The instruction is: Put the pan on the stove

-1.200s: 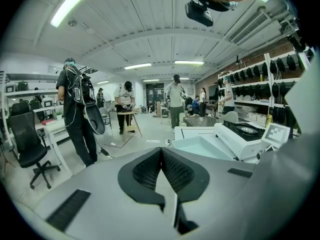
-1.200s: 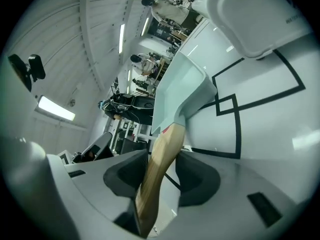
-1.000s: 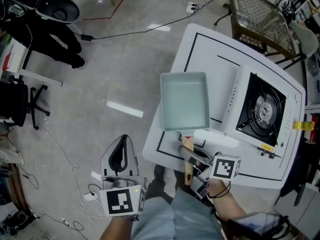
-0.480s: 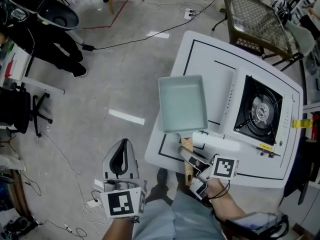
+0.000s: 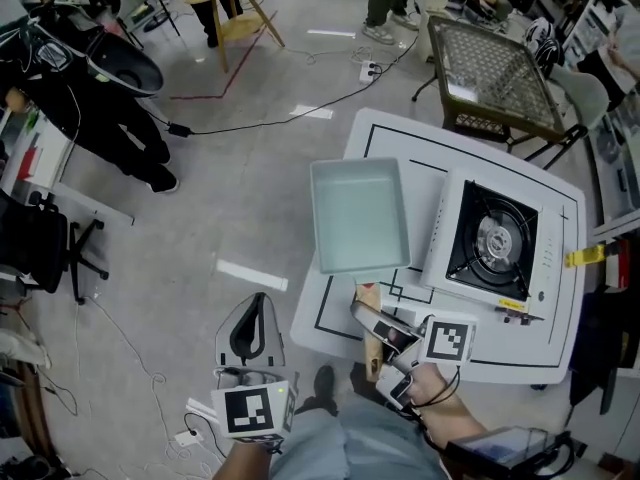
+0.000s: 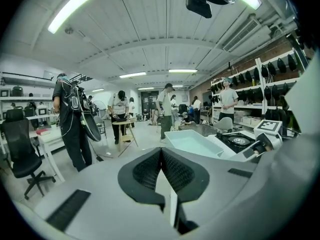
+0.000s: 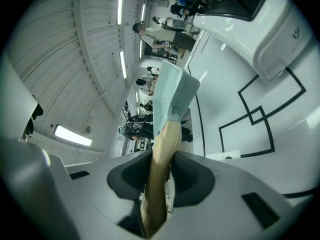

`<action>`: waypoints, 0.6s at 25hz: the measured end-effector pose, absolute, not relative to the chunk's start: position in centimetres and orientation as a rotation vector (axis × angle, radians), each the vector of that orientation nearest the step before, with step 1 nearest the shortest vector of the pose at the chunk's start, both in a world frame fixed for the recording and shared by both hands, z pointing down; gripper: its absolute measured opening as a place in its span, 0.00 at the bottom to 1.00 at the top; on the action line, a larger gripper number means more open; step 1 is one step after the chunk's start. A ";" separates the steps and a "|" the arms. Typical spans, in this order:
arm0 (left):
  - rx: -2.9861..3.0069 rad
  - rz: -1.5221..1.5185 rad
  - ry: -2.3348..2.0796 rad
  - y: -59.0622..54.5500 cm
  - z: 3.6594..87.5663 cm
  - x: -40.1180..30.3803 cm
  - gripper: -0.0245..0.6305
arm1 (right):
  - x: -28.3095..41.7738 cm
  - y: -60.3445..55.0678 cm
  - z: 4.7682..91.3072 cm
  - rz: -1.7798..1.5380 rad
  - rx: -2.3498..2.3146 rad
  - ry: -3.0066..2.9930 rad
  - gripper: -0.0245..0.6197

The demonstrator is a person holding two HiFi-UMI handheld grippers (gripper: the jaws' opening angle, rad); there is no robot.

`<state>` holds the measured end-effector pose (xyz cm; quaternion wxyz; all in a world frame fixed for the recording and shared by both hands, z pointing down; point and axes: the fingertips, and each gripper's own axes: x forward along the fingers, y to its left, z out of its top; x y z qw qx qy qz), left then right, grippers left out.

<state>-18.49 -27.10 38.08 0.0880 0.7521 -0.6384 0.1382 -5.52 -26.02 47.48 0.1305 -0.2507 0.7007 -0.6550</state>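
Observation:
A pale green rectangular pan (image 5: 358, 215) rests on the left part of the white table (image 5: 520, 343), its wooden handle (image 5: 368, 303) pointing toward me. My right gripper (image 5: 368, 318) is shut on that handle; in the right gripper view the handle (image 7: 161, 164) runs between the pads of the right gripper (image 7: 162, 156), which press on it. The black-topped portable stove (image 5: 490, 240) stands just right of the pan. My left gripper (image 5: 253, 300) hangs off the table's left side over the floor, shut and empty. In the left gripper view, its pads meet at the left gripper's tips (image 6: 161, 151).
Black lines mark the table top. A wicker-topped stand (image 5: 490, 63) is beyond the table, an office chair (image 5: 40, 238) at the far left. Cables (image 5: 260, 118) cross the floor. A yellow tag (image 5: 585, 256) sticks out at the table's right edge. People stand at the back.
The head view has shifted, showing more of the room behind the table. The right gripper stays at the pan's handle, and the pan and left gripper keep much the same places.

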 end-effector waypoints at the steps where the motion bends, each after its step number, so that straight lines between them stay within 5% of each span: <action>1: 2.254 0.399 -1.899 -27.0 37.5 -18.1 0.07 | -5.1 -26.1 47.0 -1.896 -0.742 2.035 0.25; 15: 2.428 0.370 -1.776 -23.7 33.5 -13.5 0.07 | -0.9 -23.2 42.2 -1.777 -0.840 2.015 0.25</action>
